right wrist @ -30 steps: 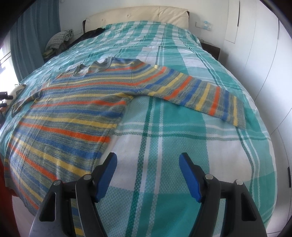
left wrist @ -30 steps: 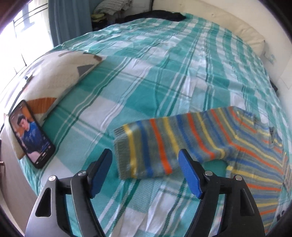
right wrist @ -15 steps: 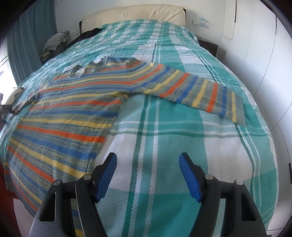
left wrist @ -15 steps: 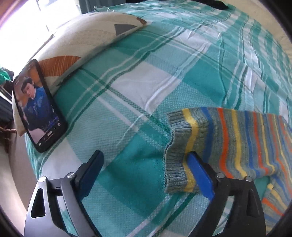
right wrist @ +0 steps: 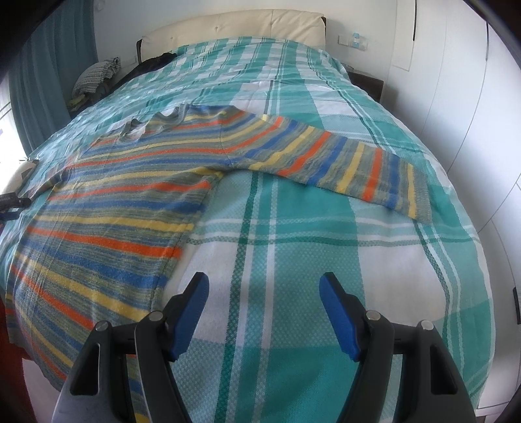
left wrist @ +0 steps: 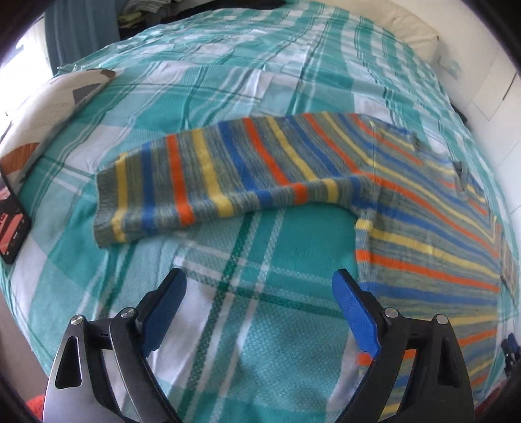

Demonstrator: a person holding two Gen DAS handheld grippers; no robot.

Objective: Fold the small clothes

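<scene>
A striped knit sweater (right wrist: 107, 214) in grey, blue, orange and yellow lies flat on the bed with both sleeves spread out. Its left sleeve (left wrist: 208, 182) shows in the left wrist view, cuff toward the left, and its body (left wrist: 433, 234) lies at the right. Its right sleeve (right wrist: 351, 169) reaches toward the right side of the bed. My left gripper (left wrist: 257, 306) is open and empty, above the bedspread in front of the left sleeve. My right gripper (right wrist: 263, 309) is open and empty, just right of the sweater's body edge.
The bed has a teal and white plaid bedspread (right wrist: 293, 260). A patterned pillow (left wrist: 49, 107) and a phone (left wrist: 13, 224) lie at the bed's left edge. A cream headboard (right wrist: 234, 22), piled clothes (right wrist: 97, 75) and white wardrobe doors (right wrist: 472, 107) surround the bed.
My left gripper drew back from the sleeve cuff and swung right, so the whole left sleeve is now in view. The right gripper barely moved. The sweater has not moved.
</scene>
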